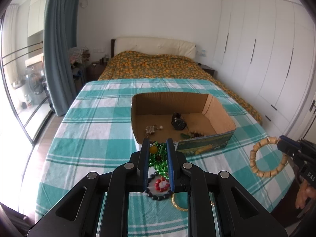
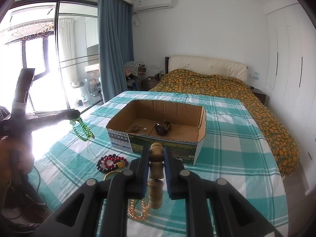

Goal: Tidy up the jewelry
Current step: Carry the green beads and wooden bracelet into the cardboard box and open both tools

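Observation:
My left gripper [image 1: 157,145] is shut on a green bead string [image 1: 158,158] with a yellow bead, held above the checked cloth just in front of the cardboard box [image 1: 221,116]; the string hangs from it in the right wrist view [image 2: 83,128]. My right gripper [image 2: 156,152] is shut on a wooden bead bracelet [image 2: 156,169], also seen hanging at the right in the left wrist view [image 1: 266,158]. The box [image 2: 118,122] holds a dark watch [image 1: 178,123], a small charm [image 1: 150,129] and beads [image 1: 192,134].
On the cloth lie a black bead bracelet [image 1: 158,196], a red bead bracelet [image 1: 162,185], a gold bangle [image 1: 177,203] and an amber bead string [image 2: 138,211]. A bed with an orange quilt [image 1: 158,65] lies beyond. Wardrobes [image 1: 266,49] stand right, a glass door [image 2: 39,59] left.

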Demonstrator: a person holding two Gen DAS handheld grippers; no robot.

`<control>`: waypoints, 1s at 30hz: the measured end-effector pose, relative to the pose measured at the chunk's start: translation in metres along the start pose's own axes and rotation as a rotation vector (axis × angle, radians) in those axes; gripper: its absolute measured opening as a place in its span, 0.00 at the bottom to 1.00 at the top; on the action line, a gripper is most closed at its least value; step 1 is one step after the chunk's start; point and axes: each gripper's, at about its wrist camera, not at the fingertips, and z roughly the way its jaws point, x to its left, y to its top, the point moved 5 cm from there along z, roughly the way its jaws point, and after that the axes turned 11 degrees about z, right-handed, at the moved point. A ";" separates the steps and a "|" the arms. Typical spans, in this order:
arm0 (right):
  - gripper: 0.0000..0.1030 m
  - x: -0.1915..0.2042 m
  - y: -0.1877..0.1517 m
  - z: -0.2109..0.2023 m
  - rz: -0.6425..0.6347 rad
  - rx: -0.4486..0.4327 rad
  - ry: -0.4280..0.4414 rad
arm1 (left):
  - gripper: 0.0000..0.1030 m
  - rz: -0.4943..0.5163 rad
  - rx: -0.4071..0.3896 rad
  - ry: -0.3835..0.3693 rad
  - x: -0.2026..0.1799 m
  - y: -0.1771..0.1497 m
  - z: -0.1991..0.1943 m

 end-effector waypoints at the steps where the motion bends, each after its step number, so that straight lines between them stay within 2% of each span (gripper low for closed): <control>1: 0.14 0.000 0.003 0.002 0.000 -0.002 0.003 | 0.15 0.007 -0.002 0.005 0.000 0.004 0.001; 5: 0.14 0.001 0.019 0.011 0.006 -0.003 0.025 | 0.15 0.019 -0.012 -0.002 0.002 0.020 0.007; 10: 0.14 0.000 0.048 0.031 -0.009 -0.014 0.039 | 0.15 -0.004 -0.032 -0.044 0.008 0.048 0.018; 16: 0.14 -0.007 0.086 0.077 -0.030 -0.009 0.034 | 0.15 -0.021 -0.028 -0.074 0.011 0.077 0.055; 22: 0.14 -0.021 0.100 0.149 -0.044 0.065 0.009 | 0.15 -0.029 0.029 -0.089 0.012 0.090 0.114; 30: 0.15 -0.047 0.092 0.218 -0.009 0.164 -0.020 | 0.16 0.002 0.150 -0.101 0.003 0.077 0.191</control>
